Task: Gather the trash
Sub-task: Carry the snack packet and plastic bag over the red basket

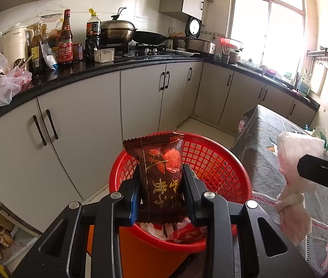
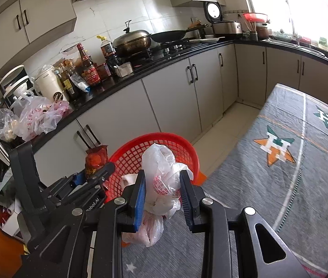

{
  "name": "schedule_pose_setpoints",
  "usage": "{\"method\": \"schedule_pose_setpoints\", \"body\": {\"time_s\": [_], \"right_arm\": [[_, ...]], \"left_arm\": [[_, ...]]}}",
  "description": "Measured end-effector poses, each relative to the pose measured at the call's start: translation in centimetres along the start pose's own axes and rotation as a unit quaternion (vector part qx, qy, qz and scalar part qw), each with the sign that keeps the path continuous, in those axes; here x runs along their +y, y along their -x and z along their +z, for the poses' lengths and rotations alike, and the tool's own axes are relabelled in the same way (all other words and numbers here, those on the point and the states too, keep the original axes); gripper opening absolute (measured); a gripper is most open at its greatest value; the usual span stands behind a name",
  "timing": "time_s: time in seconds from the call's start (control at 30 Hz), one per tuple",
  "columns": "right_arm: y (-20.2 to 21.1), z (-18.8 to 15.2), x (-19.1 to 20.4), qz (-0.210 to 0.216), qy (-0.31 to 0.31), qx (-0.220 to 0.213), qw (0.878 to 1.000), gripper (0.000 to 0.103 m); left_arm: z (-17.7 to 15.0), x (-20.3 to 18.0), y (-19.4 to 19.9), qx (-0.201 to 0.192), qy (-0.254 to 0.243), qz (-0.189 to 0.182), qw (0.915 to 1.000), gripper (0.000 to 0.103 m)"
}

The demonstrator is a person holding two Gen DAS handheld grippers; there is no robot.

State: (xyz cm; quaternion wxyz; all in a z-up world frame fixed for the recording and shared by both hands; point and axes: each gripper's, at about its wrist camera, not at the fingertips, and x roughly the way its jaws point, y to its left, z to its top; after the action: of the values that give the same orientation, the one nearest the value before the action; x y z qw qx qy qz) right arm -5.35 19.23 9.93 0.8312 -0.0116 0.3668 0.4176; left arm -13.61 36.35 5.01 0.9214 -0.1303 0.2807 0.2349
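the left gripper (image 1: 160, 192) was closed on a dark brown foil snack packet printed with a red rose (image 1: 162, 173), its two pads pressing the packet's flat sides about halfway up, so the packet stood upright between the jaws. it hung directly over the mouth of the round red plastic lattice waste basket (image 1: 219, 162), which stood on the floor between the pale kitchen cabinets (image 1: 82, 127) and the table under a grey patterned cloth (image 1: 268, 139). some wrappers already lay inside the basket.

the right gripper (image 2: 164, 192) was pinched on a crumpled, translucent white plastic bag with red print (image 2: 164, 176), the jaws partly closed around the bunched middle while loose folds spilled above and below. in its own view the bag sat just at the near rim of the red basket, over the cloth's edge rather than clearly over the opening.

both pieces looked very light and soft. the foil packet seemed puffy, slick and crinkly, so a grip across its sealed flat faces, as here, probably suited it better than one on the edges. the bag appeared limp and shapeless; gathering its thickest wad seemed the safest hold, since a thin fold could slide out. neither seemed fragile, and both would likely drop slowly and could catch on the rim.
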Motion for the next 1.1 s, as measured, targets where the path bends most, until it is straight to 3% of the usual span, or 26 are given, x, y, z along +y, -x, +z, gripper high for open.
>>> {"method": "schedule_pose_setpoints", "body": {"time_s": [0.63,1.1], "right_arm": [[-4.0,1.5,0.7,-0.001,-0.005,0.007,1.000,0.031],[-8.8,0.6,-0.7,-0.018,-0.010,0.046,0.999,0.031]], "left_arm": [[-0.3,0.4,-2.8,0.011,-0.021,-0.009,0.9997,0.031],[-1.0,0.7,-5.0,0.031,-0.029,-0.001,0.9991,0.031]]}}
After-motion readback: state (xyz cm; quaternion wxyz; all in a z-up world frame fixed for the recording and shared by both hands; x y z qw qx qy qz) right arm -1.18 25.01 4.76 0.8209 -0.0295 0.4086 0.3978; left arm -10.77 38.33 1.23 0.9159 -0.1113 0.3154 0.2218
